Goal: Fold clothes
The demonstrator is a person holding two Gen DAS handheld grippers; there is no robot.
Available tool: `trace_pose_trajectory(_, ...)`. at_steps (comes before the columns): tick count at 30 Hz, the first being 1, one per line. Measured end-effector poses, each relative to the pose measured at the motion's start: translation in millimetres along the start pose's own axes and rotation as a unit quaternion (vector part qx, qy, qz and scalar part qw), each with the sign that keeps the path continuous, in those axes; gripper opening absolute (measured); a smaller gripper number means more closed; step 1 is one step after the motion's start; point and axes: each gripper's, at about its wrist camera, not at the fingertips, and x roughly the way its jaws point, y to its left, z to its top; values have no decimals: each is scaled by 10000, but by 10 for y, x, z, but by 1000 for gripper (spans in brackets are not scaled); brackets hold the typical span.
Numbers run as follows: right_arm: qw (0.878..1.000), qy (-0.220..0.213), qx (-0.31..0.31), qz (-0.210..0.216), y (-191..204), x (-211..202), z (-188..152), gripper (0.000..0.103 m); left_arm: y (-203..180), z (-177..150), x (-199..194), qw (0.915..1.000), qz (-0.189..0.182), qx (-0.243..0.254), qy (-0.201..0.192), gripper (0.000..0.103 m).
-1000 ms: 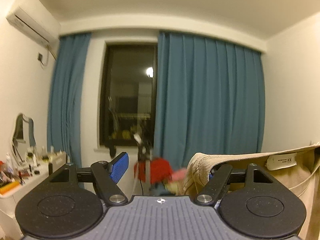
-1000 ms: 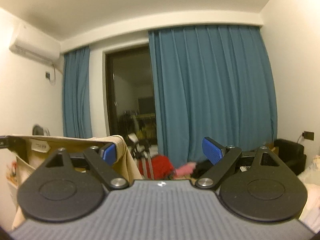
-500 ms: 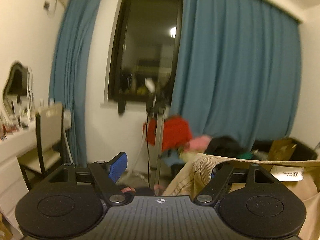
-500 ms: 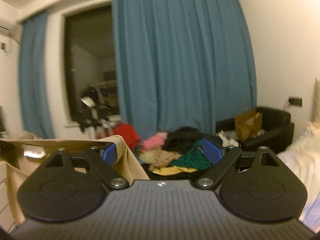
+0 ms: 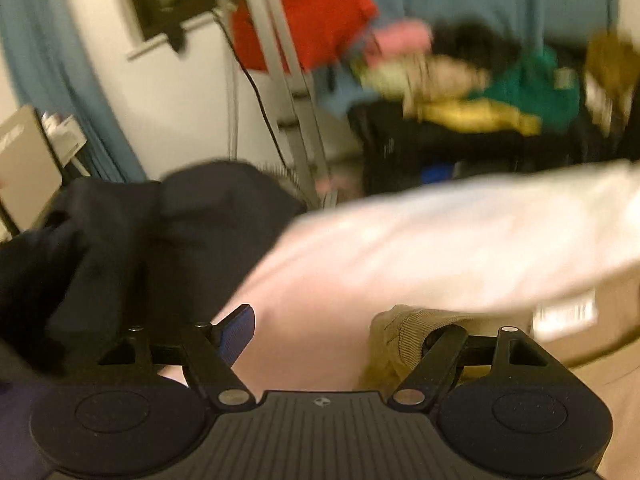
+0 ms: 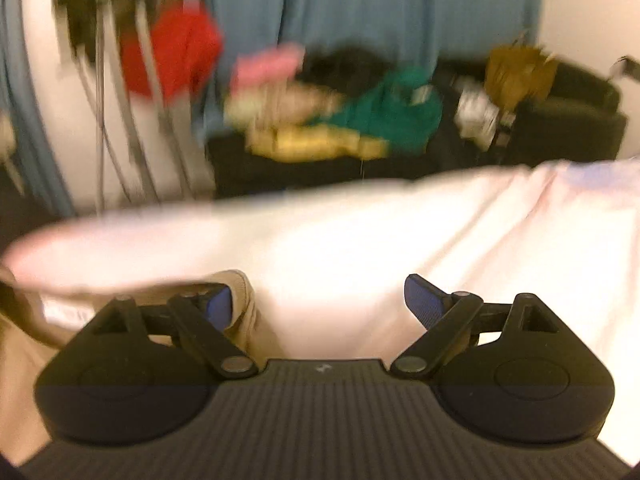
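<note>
A tan ribbed garment [image 5: 404, 332] hangs over the right finger of my left gripper [image 5: 324, 324], whose jaws stand wide apart; its blue left pad [image 5: 236, 332] is bare. The same tan garment [image 6: 244, 296] drapes over the left finger of my right gripper [image 6: 320, 298], also wide open, with the right pad [image 6: 424, 304] bare. The cloth spans between the two grippers, and its white label [image 5: 568, 316] shows at the side. Both grippers tilt down over a white bed sheet [image 6: 360, 240]. The picture is blurred by motion.
A dark garment [image 5: 160, 240] lies on the bed at the left. Beyond the bed's edge a black couch holds a pile of clothes [image 6: 340, 120], green, yellow, pink and black. A red garment [image 5: 312, 12] hangs by a metal stand [image 5: 288, 80]. A dark armchair [image 6: 568, 120] stands at the right.
Both views have swung down from the curtains and window to the bed, and both grippers have dropped. The tan garment still hangs on the same fingers.
</note>
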Motion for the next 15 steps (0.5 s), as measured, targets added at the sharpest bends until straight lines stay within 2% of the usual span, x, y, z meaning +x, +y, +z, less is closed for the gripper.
trace_pose_trajectory(3,9967,513,-613,142,89,178,40,88,-174,-5,210,9949,98,787,624,86)
trace_pose_trajectory(4,9946,620,-814,186,114,189,72,88,-209,5,197,9926,140,987,691,89)
trace_pose_trajectory(6,9917,771,-984,288,129,123,179,88,-182,69,150,9912,284,1060,746,95)
trace_pose_trajectory(7,9923,784,-874,393,104,49,234,88,-140,111,105,9924,229,958,741,97)
trace_pose_trajectory(8,9936,707,-676,574,65,-53,270,89,-95,165,42,9944,-35,811,682,98)
trace_pose_trajectory(10,9938,436,-167,1008,-32,-290,301,89,12,183,-178,9943,-791,541,466,102)
trace_pose_trajectory(12,9910,185,415,1260,-126,-546,281,89,89,154,-387,9954,-932,234,31,102)
trace_pose_trajectory(15,9910,-198,664,1146,-158,-931,149,89,168,-40,-798,9933,-1028,-124,-511,102)
